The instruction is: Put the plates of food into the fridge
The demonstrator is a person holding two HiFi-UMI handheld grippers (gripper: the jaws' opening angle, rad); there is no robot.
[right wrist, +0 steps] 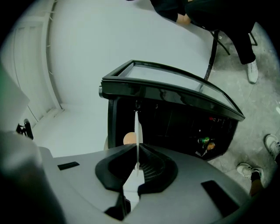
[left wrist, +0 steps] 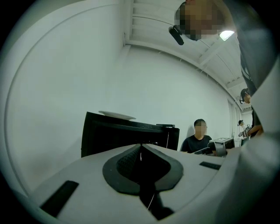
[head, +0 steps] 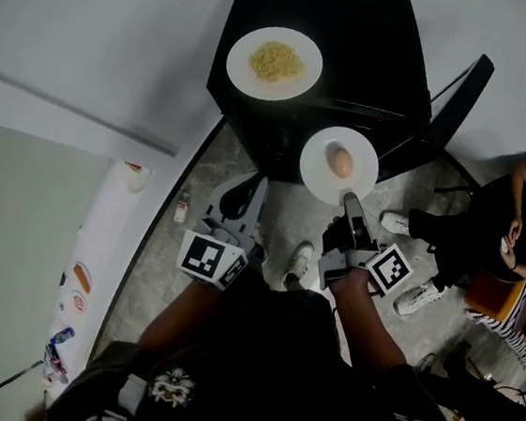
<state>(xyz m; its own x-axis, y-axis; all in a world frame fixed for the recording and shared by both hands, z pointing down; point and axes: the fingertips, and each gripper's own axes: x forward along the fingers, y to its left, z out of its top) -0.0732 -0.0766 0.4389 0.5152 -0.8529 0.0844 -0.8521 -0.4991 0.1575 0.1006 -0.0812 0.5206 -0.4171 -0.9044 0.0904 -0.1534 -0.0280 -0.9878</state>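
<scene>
A white plate with yellow noodles [head: 274,63] lies on top of the black mini fridge [head: 358,36]. In the left gripper view the same plate [left wrist: 117,115] shows edge-on on the fridge [left wrist: 127,135]. A second white plate [head: 324,169] carries a tan egg-like food [head: 341,161]. My right gripper [head: 347,198] is shut on its near rim and holds it in front of the open fridge. In the right gripper view the plate rim [right wrist: 138,131] stands edge-on between the pads of my right gripper [right wrist: 138,146]. My left gripper [head: 261,188] [left wrist: 141,146] is shut and empty, low beside the fridge.
The fridge door [head: 454,104] hangs open to the right, with small items [right wrist: 205,142] on the inside shelf. A person sits at the right [head: 487,230]. A small bottle [head: 180,210] stands on the floor by a white sticker-covered surface [head: 97,261].
</scene>
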